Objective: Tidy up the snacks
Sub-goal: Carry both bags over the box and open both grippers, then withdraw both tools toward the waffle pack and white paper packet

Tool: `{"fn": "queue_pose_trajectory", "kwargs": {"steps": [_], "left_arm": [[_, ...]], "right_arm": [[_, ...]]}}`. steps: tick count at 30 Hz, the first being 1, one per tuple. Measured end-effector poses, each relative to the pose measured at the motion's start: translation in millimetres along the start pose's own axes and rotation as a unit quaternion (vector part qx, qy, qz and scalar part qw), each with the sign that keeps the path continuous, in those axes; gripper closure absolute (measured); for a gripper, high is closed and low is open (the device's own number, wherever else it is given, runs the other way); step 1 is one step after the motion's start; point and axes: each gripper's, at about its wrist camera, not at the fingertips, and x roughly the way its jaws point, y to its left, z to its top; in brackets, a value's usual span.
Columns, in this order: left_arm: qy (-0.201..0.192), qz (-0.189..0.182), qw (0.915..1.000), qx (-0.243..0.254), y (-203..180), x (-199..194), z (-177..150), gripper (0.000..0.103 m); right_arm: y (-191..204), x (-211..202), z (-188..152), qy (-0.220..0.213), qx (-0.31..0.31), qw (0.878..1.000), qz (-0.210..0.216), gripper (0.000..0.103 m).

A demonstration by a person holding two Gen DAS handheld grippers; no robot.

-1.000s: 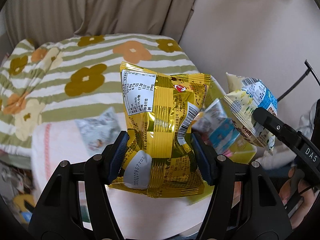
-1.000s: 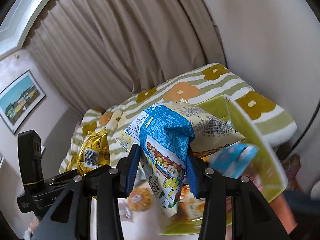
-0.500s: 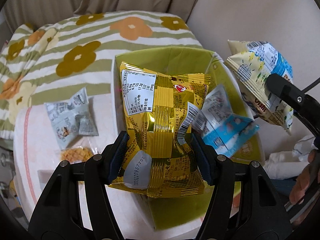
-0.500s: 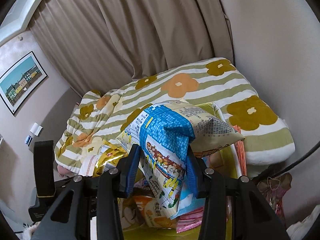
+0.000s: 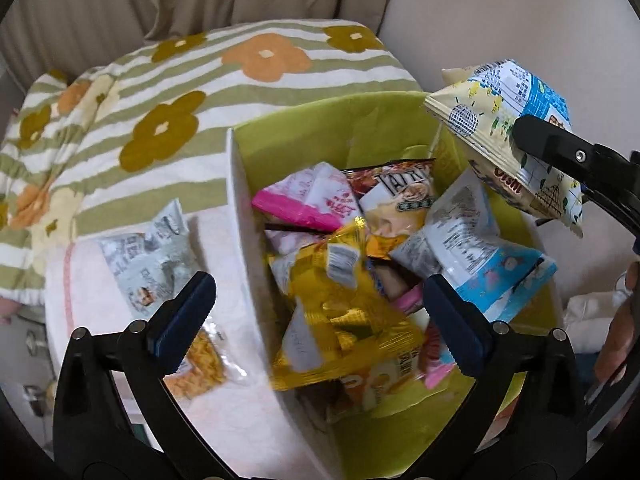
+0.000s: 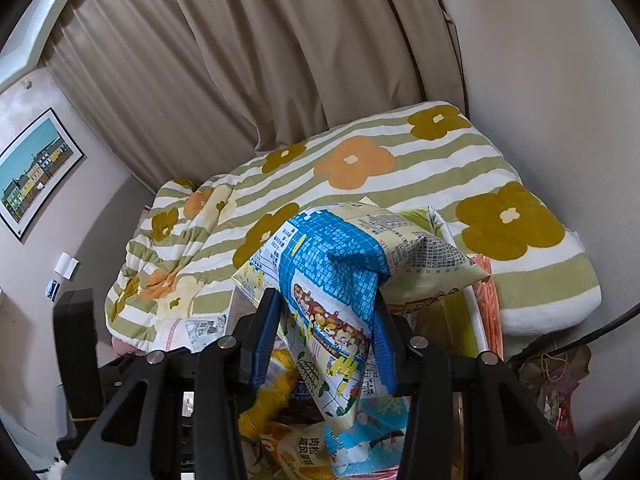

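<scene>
Hovering over a lime-green bin (image 5: 304, 136), the left hand-held gripper (image 5: 320, 312) is opening its jaws wide, with nothing pressed between the blue pads. A gold foil snack bag (image 5: 344, 320) is lying loose below them inside the bin, blurred, on top of other packets: a pink and white pack (image 5: 308, 200), a brown and cream bag (image 5: 400, 200) and a white and light-blue bag (image 5: 476, 256). On the table (image 5: 240, 408) just left of the bin, a grey printed packet (image 5: 152, 264) and a clear pack of orange biscuits (image 5: 200, 368) are lying. The right hand-held gripper (image 6: 326, 344) is clamping a blue, white and yellow snack bag (image 6: 340, 280) tightly at its middle, holding it above the bin's right side. A green-striped flowered quilt (image 6: 360, 184) is spreading across the bed behind, under beige curtains (image 6: 240, 60).
</scene>
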Motion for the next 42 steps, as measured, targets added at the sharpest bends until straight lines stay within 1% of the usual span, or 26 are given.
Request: {"fn": "queue_pose_trajectory", "kwargs": {"steps": [2, 8, 10, 14, 17, 19, 20, 21, 27, 32, 38, 42], "left_arm": [[0.0, 0.002, 1.0, -0.006, 6.6, -1.8, -1.6, 0.0], [-0.006, -0.01, 0.9995, -0.03, 27.2, -6.7, -5.8, 0.0], [-0.004, -0.005, 0.9992, -0.039, 33.0, -5.3, -5.7, 0.0], [-0.007, -0.005, 0.9985, -0.054, 40.6, -6.3, -7.7, 0.0], [-0.008, 0.001, 0.9981, -0.061, 45.2, -9.0, -9.4, 0.0], [-0.008, 0.006, 0.9979, -0.064, 48.3, -10.8, -11.8, 0.001], [-0.008, 0.009, 0.9977, -0.067, 49.8, -11.5, -13.2, 0.001], [-0.009, 0.012, 0.9975, -0.069, 51.3, -13.0, -15.4, 0.001], [-0.02, 0.018, 0.9961, -0.085, 54.8, -23.3, -25.3, 0.001], [-0.042, 0.021, 0.995, -0.089, 52.2, -43.4, -31.7, 0.001], [-0.072, 0.031, 0.9925, -0.093, 50.8, -78.9, -45.8, 0.0], [-0.092, 0.05, 0.989, -0.104, 62.5, -110.8, -66.2, 0.0]], "right_arm": [[-0.4, 4.0, 0.6, 0.007, -0.003, 1.0, -0.003, 0.063], [1.4, 21.0, 5.5, 0.026, -0.022, 0.999, -0.015, 0.063], [4.7, 28.6, 7.6, 0.035, -0.031, 0.999, -0.019, 0.063], [12.5, 45.6, 11.6, 0.054, -0.054, 0.997, -0.015, 0.062], [14.3, 56.7, 11.6, 0.063, -0.056, 0.996, -0.008, 0.06], [15.2, 62.1, 10.2, 0.067, -0.053, 0.996, -0.002, 0.041], [15.6, 63.0, 9.0, 0.067, -0.052, 0.996, -0.001, 0.015], [15.9, 62.1, 6.5, 0.065, -0.055, 0.996, 0.001, 0.0], [19.9, 45.4, -7.1, 0.05, -0.08, 0.995, -0.001, 0.001], [25.8, 23.4, -14.2, 0.044, -0.096, 0.994, 0.001, 0.0], [41.9, -7.7, -21.8, 0.036, -0.129, 0.991, -0.004, 0.0], [60.1, -26.2, -27.3, 0.031, -0.154, 0.987, 0.013, 0.0]]}}
